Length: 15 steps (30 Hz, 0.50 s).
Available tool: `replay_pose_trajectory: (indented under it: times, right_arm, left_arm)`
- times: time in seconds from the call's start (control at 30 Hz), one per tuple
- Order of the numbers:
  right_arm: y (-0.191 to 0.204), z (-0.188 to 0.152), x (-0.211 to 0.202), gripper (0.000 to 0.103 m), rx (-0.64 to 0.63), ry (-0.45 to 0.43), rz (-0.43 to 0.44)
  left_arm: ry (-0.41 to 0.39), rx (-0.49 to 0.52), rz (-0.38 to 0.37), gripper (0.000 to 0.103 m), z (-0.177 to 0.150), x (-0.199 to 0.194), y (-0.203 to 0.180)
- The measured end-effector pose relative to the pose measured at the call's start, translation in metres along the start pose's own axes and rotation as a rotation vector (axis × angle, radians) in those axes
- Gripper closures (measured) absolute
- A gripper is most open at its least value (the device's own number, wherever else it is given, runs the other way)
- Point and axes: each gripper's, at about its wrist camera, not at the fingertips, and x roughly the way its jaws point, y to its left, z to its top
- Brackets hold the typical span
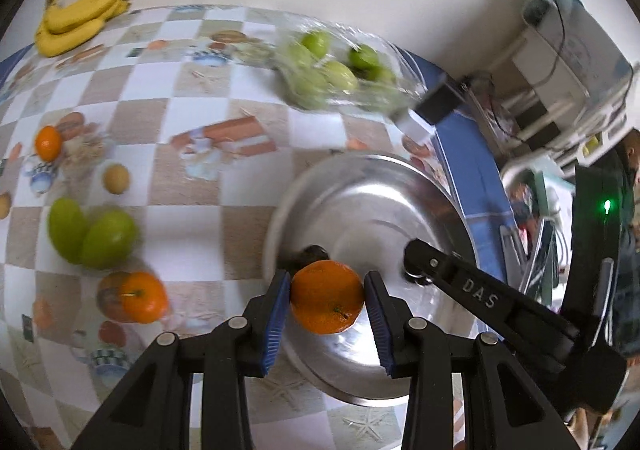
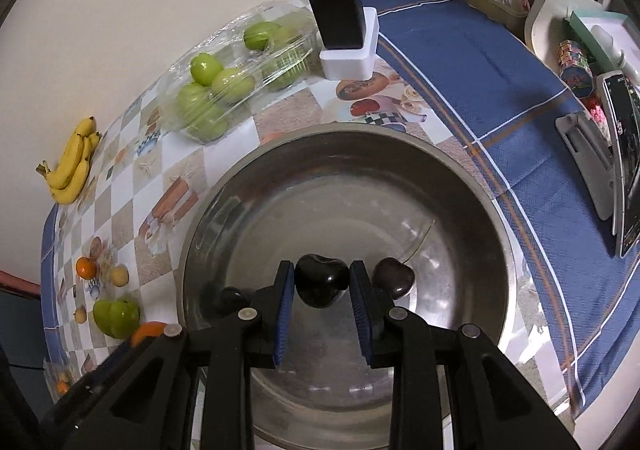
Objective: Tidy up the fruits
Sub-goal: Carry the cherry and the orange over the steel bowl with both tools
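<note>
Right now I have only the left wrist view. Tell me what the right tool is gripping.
Observer: The right tool is closed on a dark, heart-shaped fruit, held within the rim of the metal bowl.
Operator: My left tool holds an orange. Report what already lies in that bowl.
Observer: A second dark fruit lies on the bowl floor, just right of the right tool.
Operator: Check the cloth to the right of the bowl.
Observer: A phone stands upright in a grey holder on the blue cloth.
</note>
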Motion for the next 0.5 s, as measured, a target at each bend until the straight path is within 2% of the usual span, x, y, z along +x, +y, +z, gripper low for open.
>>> replay_pose_trajectory:
  times: [0.4,0.43,0.5]
  right_arm:
    - [0.002,-0.008,0.020,0.073,-0.024,0.078,-0.009]
    - [0.002,-0.008,0.021,0.073,-0.022,0.079,-0.008]
    - [0.002,-0.007,0.020,0.068,-0.017,0.078,0.001]
  left_arm:
    - [0.094,0.033,0.034,0.060,-0.012,0.033,-0.004]
    - [0.097,0.030,0.028,0.059,-0.013,0.034,-0.004]
    - [0.097,0.025,0.014,0.050,-0.013,0.033,-0.003]
